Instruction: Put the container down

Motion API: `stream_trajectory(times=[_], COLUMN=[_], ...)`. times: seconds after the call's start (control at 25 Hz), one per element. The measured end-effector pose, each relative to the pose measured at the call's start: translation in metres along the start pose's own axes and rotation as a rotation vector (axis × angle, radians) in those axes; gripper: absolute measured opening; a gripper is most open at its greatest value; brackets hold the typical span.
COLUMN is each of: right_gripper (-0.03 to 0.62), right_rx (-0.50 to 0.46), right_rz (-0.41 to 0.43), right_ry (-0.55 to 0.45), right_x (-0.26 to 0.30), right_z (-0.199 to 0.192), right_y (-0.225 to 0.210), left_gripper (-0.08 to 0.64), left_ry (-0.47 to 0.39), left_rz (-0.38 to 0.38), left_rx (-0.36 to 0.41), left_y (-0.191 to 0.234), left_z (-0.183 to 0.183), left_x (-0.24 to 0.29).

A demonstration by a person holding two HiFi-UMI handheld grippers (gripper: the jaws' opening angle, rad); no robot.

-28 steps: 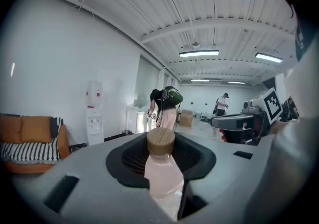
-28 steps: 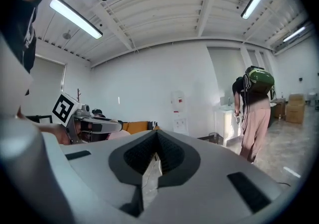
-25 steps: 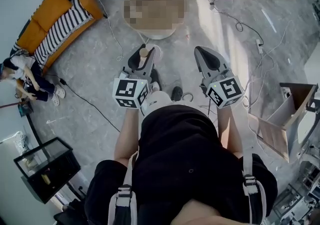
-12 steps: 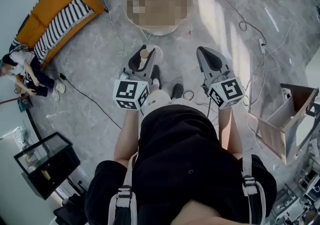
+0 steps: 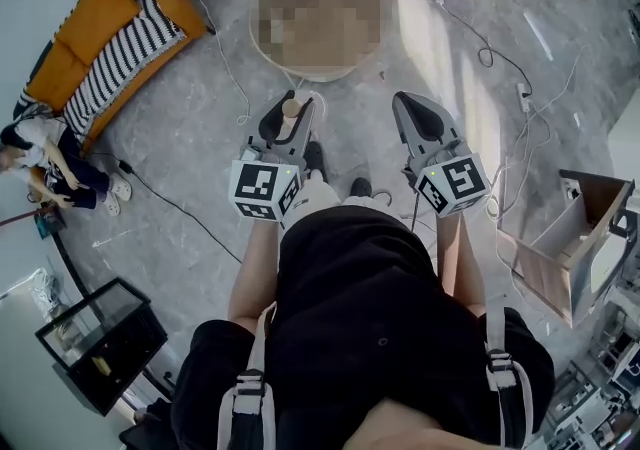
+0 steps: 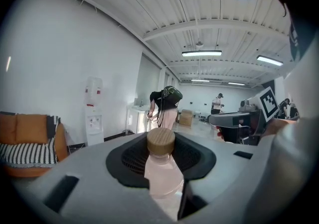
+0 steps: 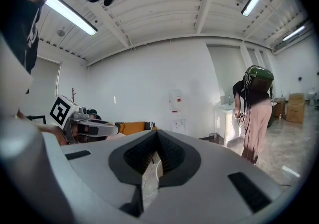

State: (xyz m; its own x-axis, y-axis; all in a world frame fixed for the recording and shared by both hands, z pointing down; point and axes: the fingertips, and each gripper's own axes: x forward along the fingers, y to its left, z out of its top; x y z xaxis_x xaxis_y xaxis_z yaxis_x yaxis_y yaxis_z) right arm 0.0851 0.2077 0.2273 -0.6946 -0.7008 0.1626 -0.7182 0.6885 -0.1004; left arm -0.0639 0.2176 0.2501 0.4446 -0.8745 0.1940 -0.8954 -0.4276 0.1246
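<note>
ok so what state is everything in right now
left gripper: shut on the container
right gripper: jaws together, nothing between them
container: upright, held off the floor, not yet put down
cap: on the container

Container sits between the left gripper jaws, left of the right gripper. Round table far ahead, sofa far left, glass cabinet near left, wooden box right.
</note>
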Motion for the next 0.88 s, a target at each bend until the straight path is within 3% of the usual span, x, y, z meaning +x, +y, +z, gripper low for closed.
stream_trajectory(times=[0.88], right_gripper=[0.003], right_rx=[0.026], right_rz=[-0.118], right_ry=[0.007], right_x=[0.112], right_z=[0.014], right_y=[0.002], left_gripper=[0.140], left_ry=[0.034], left_rz=[-0.165], left_rx=[0.030], left_y=[0.109], left_z=[0.015], left_x=[0.068])
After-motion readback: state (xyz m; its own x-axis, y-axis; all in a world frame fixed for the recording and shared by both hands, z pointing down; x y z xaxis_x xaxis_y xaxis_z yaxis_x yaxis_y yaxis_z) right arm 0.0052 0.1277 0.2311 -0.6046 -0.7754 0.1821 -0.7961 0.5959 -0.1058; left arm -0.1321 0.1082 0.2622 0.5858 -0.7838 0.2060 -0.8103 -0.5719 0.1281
